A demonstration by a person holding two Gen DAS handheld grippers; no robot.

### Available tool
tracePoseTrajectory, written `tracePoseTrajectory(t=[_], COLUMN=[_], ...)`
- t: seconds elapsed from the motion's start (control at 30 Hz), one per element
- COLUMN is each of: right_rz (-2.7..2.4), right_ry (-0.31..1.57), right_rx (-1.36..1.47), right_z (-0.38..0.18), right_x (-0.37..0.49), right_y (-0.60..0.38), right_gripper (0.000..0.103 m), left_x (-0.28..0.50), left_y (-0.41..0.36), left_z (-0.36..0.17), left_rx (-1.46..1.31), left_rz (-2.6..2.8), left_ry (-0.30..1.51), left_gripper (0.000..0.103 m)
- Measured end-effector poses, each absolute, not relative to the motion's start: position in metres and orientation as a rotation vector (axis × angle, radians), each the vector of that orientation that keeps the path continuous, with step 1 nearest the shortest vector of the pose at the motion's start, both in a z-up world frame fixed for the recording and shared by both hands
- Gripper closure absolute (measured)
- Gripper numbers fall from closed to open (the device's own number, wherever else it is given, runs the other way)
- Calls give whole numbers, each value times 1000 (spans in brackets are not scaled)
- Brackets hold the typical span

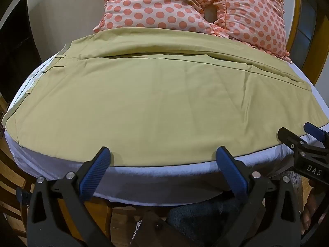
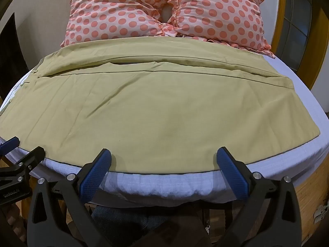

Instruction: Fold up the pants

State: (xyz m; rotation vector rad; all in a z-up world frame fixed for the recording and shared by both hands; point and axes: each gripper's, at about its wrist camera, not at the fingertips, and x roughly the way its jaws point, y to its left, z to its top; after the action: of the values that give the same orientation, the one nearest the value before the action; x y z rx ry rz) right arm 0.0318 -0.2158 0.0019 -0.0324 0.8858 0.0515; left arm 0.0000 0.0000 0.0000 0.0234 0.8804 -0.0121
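Khaki pants [image 1: 156, 103] lie flat across the white-sheeted bed, waistband at the left, leg ends at the right, one leg folded over the other; they also show in the right wrist view [image 2: 156, 107]. My left gripper [image 1: 163, 154] is open and empty, its fingertips just over the pants' near edge. My right gripper [image 2: 163, 154] is open and empty at the same near edge, further right. The right gripper shows at the right edge of the left wrist view [image 1: 304, 135]. The left gripper shows at the left edge of the right wrist view [image 2: 18, 152].
Two polka-dot pillows [image 1: 156, 4] [image 2: 218, 12] lie behind the pants at the head of the bed. The white sheet [image 2: 164, 185] drops off at the near bed edge. A wooden door frame [image 2: 281, 20] stands at the right.
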Motion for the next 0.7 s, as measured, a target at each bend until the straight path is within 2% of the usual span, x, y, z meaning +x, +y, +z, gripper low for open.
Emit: tracePoseTrajectory(t=[0.7], right_rz=[51], right_ry=[885], right_rx=[-33], right_z=[2], right_x=[32], right_y=[-216], right_gripper=[1], left_x=[0], left_y=[0], left_z=[0], left_rx=[27], left_rz=[-10], left_ry=[876], left_gripper=[2])
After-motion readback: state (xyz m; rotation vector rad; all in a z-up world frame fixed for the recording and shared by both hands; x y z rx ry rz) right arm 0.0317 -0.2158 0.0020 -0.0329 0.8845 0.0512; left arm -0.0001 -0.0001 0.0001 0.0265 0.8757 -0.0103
